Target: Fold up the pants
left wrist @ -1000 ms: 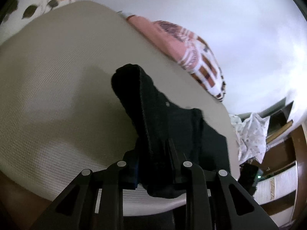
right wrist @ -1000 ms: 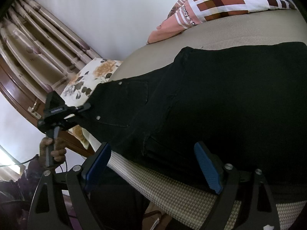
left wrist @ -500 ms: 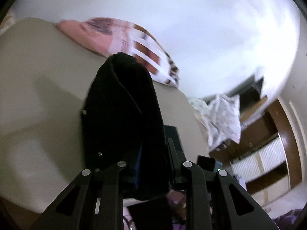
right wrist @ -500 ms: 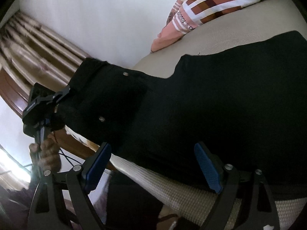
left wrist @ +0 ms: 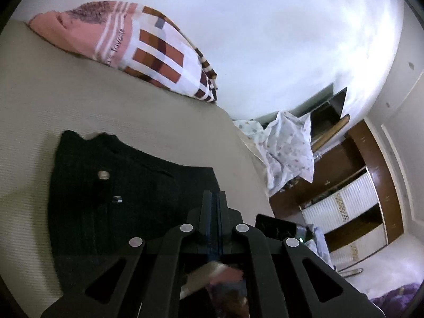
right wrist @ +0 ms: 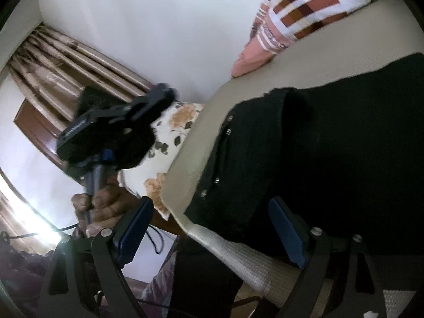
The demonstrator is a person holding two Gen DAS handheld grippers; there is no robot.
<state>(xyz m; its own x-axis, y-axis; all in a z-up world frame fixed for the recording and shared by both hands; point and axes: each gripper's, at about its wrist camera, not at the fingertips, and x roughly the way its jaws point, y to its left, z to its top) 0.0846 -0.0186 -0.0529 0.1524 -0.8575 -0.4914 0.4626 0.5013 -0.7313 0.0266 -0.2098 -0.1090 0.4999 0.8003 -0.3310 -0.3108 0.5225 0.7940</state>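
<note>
The black pants [left wrist: 111, 185] lie folded over on the beige bed, waistband end with metal buttons toward the left; in the right wrist view the pants [right wrist: 331, 145] cover the bed's near edge. My left gripper [left wrist: 214, 198] is shut with its fingers pressed together above the pants, and nothing shows between them. The left gripper also shows from the side in the right wrist view [right wrist: 164, 92], held in a hand off the bed's left end. My right gripper [right wrist: 212, 228] is open and empty, its blue pads [right wrist: 287, 230] spread over the pants' near edge.
A pink, white and brown checked blanket [left wrist: 148, 53] lies at the bed's far side by the white wall. A floral pillow [right wrist: 169, 143] sits at the bed's left end, curtains [right wrist: 66, 61] behind. A crumpled white cloth [left wrist: 286, 148] and wooden wardrobe [left wrist: 357, 198] stand to the right.
My left gripper carried the waistband end up and over, let it go onto the bed and drew back shut. The pants now lie doubled over. My right gripper stayed open at the near edge.
</note>
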